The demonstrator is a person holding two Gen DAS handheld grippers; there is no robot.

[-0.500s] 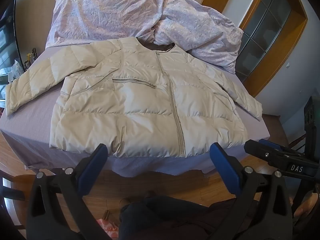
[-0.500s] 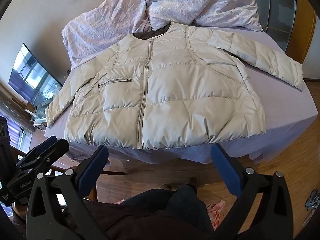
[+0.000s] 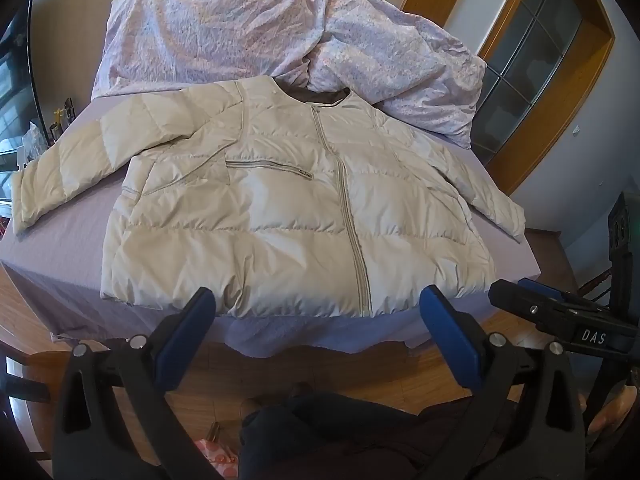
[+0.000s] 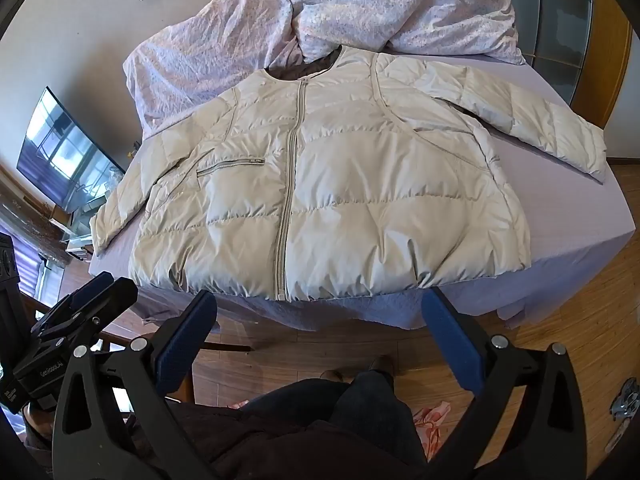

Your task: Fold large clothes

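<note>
Presently the cream puffer jacket (image 3: 288, 208) lay face up and zipped on the lilac bed sheet (image 3: 64, 248), collar toward the crumpled floral duvet (image 3: 248, 36), hem at the near edge of the bed. Both sleeves (image 4: 520, 120) were spread out sideways, well apart from the body. Judged: spread flat like this so the sleeves can be folded in first; no fold made yet.

Left gripper (image 3: 316, 312) hovered short of the hem, jaws wide apart, nothing between them. Right gripper (image 4: 320, 316) likewise: wide open, empty, off the bed edge. Judged: both held back and open, ready to reach for a sleeve or hem corner.

Writing: "DAS" readable on the right unit's body in the left view; the label on the left unit in the right view was too blurred to read with certainty
</note>
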